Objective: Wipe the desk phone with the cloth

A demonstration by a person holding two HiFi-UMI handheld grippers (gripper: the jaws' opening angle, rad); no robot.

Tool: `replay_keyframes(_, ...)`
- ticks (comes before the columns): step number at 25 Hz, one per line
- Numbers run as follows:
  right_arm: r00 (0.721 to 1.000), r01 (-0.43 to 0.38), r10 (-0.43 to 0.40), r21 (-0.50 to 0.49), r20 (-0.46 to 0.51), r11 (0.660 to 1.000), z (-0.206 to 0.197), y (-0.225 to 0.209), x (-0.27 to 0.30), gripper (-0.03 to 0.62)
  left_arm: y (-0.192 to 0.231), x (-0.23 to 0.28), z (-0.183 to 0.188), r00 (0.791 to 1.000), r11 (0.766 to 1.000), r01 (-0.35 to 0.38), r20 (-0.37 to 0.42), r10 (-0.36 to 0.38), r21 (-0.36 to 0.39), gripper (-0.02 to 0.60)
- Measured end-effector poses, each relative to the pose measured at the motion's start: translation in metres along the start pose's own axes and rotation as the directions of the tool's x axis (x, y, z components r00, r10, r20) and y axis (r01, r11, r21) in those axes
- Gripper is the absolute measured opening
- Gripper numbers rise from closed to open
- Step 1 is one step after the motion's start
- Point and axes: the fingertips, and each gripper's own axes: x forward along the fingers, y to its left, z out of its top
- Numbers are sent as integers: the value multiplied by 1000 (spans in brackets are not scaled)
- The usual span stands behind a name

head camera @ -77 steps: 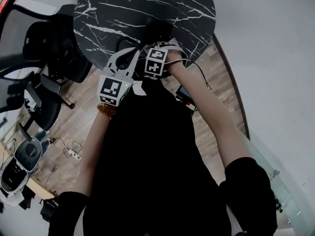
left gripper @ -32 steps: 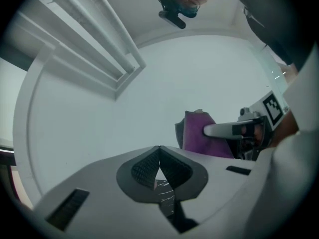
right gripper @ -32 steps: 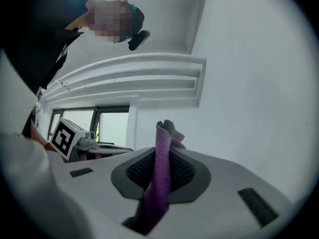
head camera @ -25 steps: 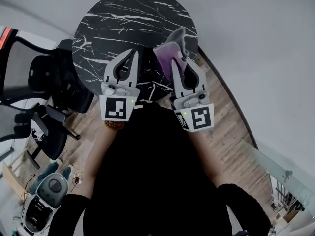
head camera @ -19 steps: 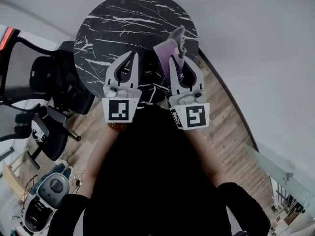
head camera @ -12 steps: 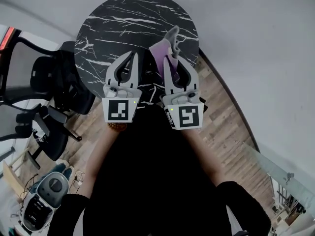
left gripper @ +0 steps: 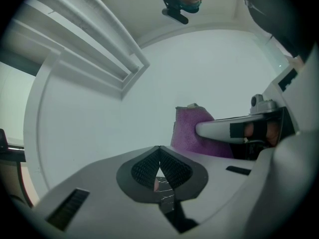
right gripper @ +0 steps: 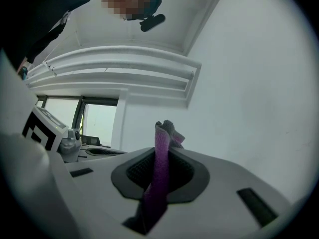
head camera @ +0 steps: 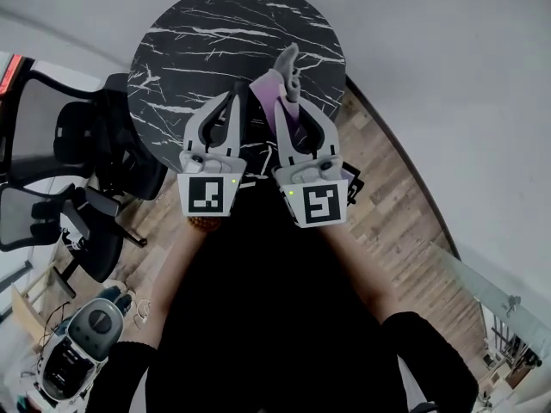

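Here, right tongs pinch cloth over marble table beside chairs.

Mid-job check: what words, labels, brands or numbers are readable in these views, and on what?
No readable text in any view.
On the left gripper, the marker cube: black-and-white square pattern, no letters or digits.
On the right gripper, the marker cube: pattern only, likewise.
The cloth: plain purple, no label visible.
The grey device at lower left of the head view: any print is too small to read.
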Motion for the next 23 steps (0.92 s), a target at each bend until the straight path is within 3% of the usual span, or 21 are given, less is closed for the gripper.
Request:
replay_keyframes(19,999,-24,25,47,-35,999,-15,6,1,57,-3,-7,-10,999,1000,14,-37,-14,-6,12)
replay_keyframes(23,998,-39,43,73,-48,997,-21,8,0,57,-3,-9,-13,999,1000,9,-49,-8,21,12)
